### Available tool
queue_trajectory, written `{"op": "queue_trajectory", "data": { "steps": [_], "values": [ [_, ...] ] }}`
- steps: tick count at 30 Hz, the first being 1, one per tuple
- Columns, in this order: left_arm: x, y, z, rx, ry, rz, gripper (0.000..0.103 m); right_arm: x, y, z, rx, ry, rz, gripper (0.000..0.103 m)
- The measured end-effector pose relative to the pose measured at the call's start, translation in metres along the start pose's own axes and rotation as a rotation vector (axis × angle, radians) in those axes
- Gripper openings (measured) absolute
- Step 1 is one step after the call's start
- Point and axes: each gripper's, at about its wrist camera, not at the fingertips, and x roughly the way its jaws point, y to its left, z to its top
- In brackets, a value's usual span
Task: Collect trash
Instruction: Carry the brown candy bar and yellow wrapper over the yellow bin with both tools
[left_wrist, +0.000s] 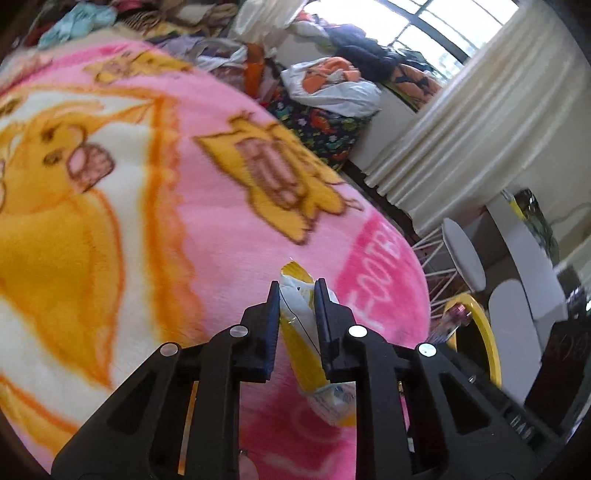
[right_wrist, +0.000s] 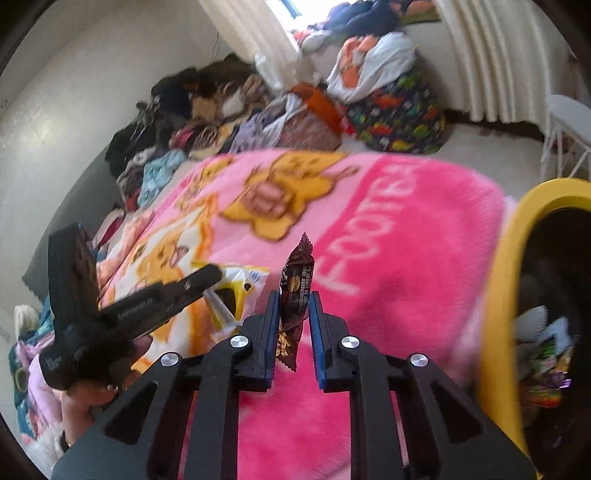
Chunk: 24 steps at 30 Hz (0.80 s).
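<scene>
Messy bedroom, pink blanket (right_wrist: 388, 240), both grippers loaded.
Right gripper (right_wrist: 293, 301) pinches brown wrapper (right_wrist: 296, 280) upright; yellow bin (right_wrist: 506, 295) right, nearer. Left gripper (left_wrist: 297, 291) clamps yellow wrapper (left_wrist: 299, 332).

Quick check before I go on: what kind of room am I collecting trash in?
Most likely a lived-in bedroom. A pink fleece cartoon blanket covers what looks like a bed, heaps of clothes line the wall, and cream curtains hang by a window. A yellow-rimmed bin holds wrappers.
</scene>
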Motion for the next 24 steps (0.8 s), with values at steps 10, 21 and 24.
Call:
{"op": "queue_trajectory", "data": {
  "steps": [10, 21, 24],
  "values": [
    [-0.009, -0.059, -0.011, 0.115, -0.021, -0.049, 0.012, -0.056, -0.046, 0.007, 0.074, -0.114, -0.066, 0.016],
    [-0.023, -0.112, -0.020, 0.207, -0.047, -0.105, 0.012, -0.099, -0.077, 0.000, 0.124, -0.178, -0.115, 0.016],
    [-0.026, -0.127, -0.023, 0.232, -0.057, -0.118, 0.012, -0.109, -0.084, -0.001, 0.139, -0.193, -0.125, 0.016]
  ]
}}
